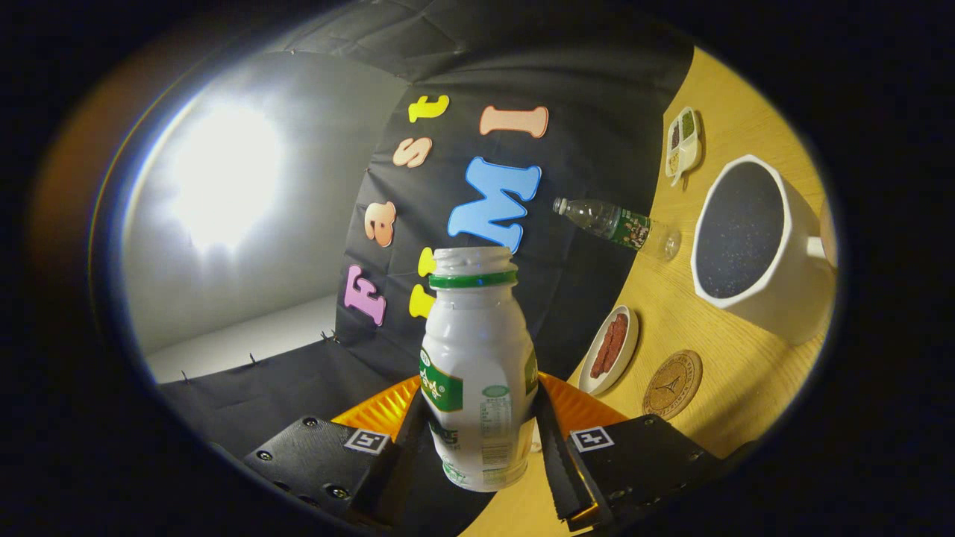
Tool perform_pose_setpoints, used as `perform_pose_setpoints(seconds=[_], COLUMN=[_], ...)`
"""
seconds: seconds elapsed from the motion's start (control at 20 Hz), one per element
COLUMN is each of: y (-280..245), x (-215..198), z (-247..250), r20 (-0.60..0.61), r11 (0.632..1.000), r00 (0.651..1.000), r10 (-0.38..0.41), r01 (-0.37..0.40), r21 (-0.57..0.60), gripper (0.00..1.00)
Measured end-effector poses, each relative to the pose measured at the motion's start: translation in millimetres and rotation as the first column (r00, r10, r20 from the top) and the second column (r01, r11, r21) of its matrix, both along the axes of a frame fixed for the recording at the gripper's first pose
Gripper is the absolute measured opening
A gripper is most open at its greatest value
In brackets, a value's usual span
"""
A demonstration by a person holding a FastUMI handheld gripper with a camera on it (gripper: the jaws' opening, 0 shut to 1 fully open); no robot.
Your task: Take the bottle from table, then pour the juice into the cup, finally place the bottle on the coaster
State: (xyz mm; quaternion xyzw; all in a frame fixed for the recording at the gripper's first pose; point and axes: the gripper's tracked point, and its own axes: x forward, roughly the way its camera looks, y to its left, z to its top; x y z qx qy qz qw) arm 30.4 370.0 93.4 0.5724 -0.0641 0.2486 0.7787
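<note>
Tongs (477, 455) were pinching the white bottle (477, 373) between both fingers, tipped off the table (731, 365), so honestly it probably needed swinging right over the cup (753, 239) before tilting further.

A big white glare (224, 171) shone on the pale wall beside the dark cloth. The wooden table (739, 358) glowed warm yellow. The picture bent round at its sides, and the edges looked dim and blurry.
</note>
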Motion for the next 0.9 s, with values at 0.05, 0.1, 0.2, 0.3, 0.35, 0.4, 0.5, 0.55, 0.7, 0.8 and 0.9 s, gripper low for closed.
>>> perform_pose_setpoints(seconds=[0.05,0.1,0.2,0.3,0.35,0.4,0.5,0.55,0.7,0.8,0.9], y=[-1.0,-2.2,-5.7,-7.9,-9.3,-11.2,-16.9,-19.0,-23.9,-25.9,-27.0], x=[-2.5,-3.8,-2.8,-0.2,1.1,-0.5,-0.6,-0.1,-1.3,-0.9,0.0], z=[1.0,1.9,4.1,10.2,13.7,14.7,18.0,19.0,24.3,26.8,28.4], r20=[-0.001,-0.003,-0.005,-0.007,-0.004,-0.003,-0.003,-0.003,-0.008,-0.018,-0.024], r11=[1.000,0.999,0.997,0.994,0.993,0.991,0.987,0.985,0.978,0.972,0.968], r00=[1.000,1.000,1.000,1.000,1.000,1.000,1.000,1.000,1.000,1.000,1.000], r10=[0.004,0.008,0.006,0.008,0.007,0.005,-0.004,-0.006,-0.008,-0.010,-0.009], r01=[-0.004,-0.008,-0.005,-0.007,-0.006,-0.004,0.005,0.007,0.010,0.014,0.014], r21=[0.025,0.051,0.082,0.106,0.120,0.132,0.159,0.173,0.209,0.233,0.249], gripper=[0.73,0.73,0.73,0.73,0.73,0.73,0.73,0.73,0.73,0.73,0.73])
